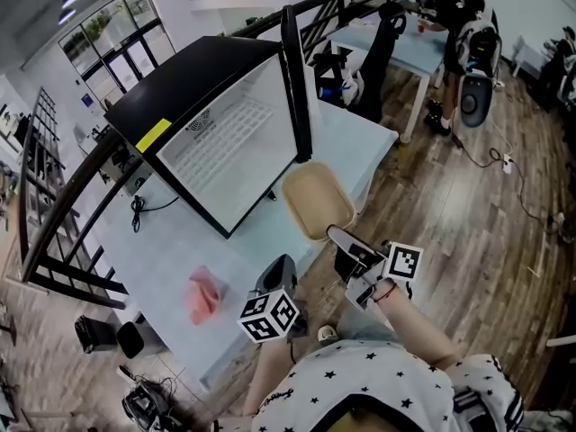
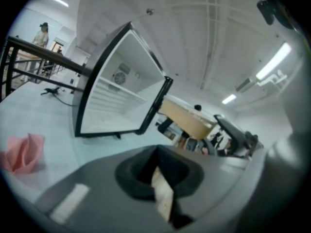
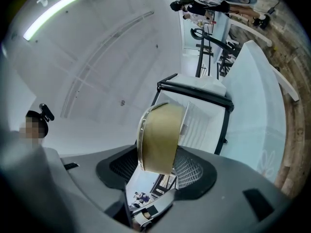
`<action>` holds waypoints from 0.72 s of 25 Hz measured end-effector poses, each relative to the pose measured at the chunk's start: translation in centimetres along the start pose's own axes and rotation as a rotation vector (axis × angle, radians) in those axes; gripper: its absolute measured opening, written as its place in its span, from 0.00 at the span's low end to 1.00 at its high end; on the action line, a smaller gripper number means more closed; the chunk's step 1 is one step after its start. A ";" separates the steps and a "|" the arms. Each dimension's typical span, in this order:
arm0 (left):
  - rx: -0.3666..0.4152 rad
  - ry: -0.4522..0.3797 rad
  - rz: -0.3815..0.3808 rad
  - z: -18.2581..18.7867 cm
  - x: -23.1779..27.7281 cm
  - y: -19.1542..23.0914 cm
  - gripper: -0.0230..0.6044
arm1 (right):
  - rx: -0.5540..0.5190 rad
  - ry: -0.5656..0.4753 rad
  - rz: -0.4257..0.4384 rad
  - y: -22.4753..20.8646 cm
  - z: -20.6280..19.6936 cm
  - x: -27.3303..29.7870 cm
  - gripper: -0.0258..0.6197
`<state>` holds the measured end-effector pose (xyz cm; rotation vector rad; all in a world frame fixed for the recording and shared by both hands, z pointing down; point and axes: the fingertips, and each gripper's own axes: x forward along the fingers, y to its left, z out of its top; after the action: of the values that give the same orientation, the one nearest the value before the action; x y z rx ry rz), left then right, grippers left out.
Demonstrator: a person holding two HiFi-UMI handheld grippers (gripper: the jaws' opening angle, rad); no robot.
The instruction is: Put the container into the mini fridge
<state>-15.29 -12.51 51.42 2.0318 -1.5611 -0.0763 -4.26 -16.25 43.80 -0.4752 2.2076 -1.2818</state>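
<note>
The black mini fridge stands on the pale table with its door swung wide and its white inside bare. A tan oblong container hangs in the air just in front of the door's lower edge, and my right gripper is shut on its near end. In the right gripper view the container stands on edge between the jaws, with the fridge behind it. My left gripper hovers low at the table's near edge, shut and holding nothing.
A pink crumpled cloth lies on the table left of my left gripper. A black cable trails beside the fridge. A dark railing runs along the table's far side. Behind are chairs, another table and a person.
</note>
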 end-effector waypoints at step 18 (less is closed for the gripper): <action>-0.034 -0.048 0.104 4.7 6.4 3.9 0.05 | 0.025 0.130 0.095 -2.7 4.7 9.3 0.40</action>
<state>-18.47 -20.77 51.17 1.9330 -1.6809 -0.1124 -8.66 -25.85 41.77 -0.2806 2.2884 -1.3215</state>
